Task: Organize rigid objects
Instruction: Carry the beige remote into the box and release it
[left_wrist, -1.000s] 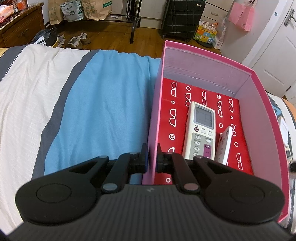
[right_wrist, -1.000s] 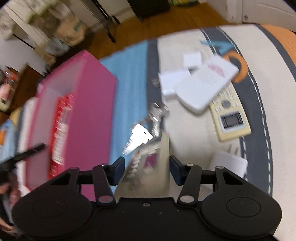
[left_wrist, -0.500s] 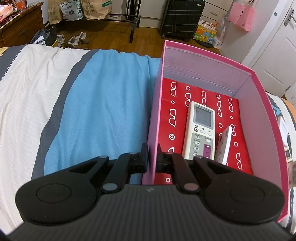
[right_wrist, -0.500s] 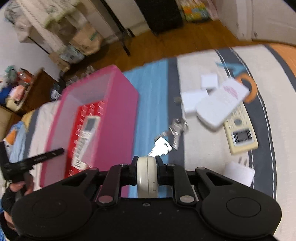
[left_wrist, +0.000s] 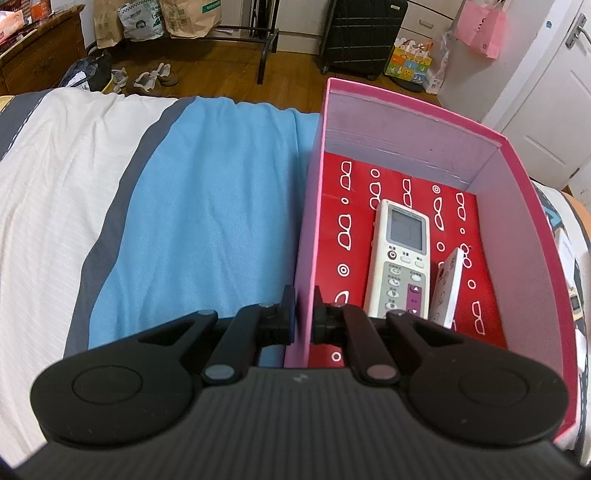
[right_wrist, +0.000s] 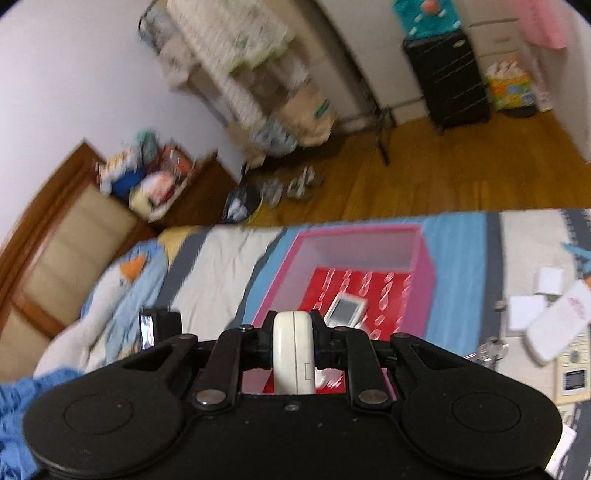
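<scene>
A pink box (left_wrist: 509, 155) with a red patterned floor stands on the bed. In it lie a white remote with a screen (left_wrist: 400, 258) and a thin white card-like remote (left_wrist: 448, 288) tilted on edge. My left gripper (left_wrist: 303, 314) is shut on the box's left wall. My right gripper (right_wrist: 293, 343) is shut on a cream white oval object (right_wrist: 293, 350) and holds it above the near end of the box (right_wrist: 424, 266). The remote shows in the box in the right wrist view (right_wrist: 345, 308).
On the bed right of the box lie keys (right_wrist: 491, 350), white boxes (right_wrist: 524, 312), a white pack (right_wrist: 557, 328) and a beige remote (right_wrist: 572, 376). A wooden headboard (right_wrist: 55, 240) and a blue plush (right_wrist: 122, 291) are left. The floor beyond holds a black suitcase (left_wrist: 362, 33).
My right gripper shut on the cream object, lifted it off the bed and swung left over the pink box. My left gripper has kept its hold on the box wall.
</scene>
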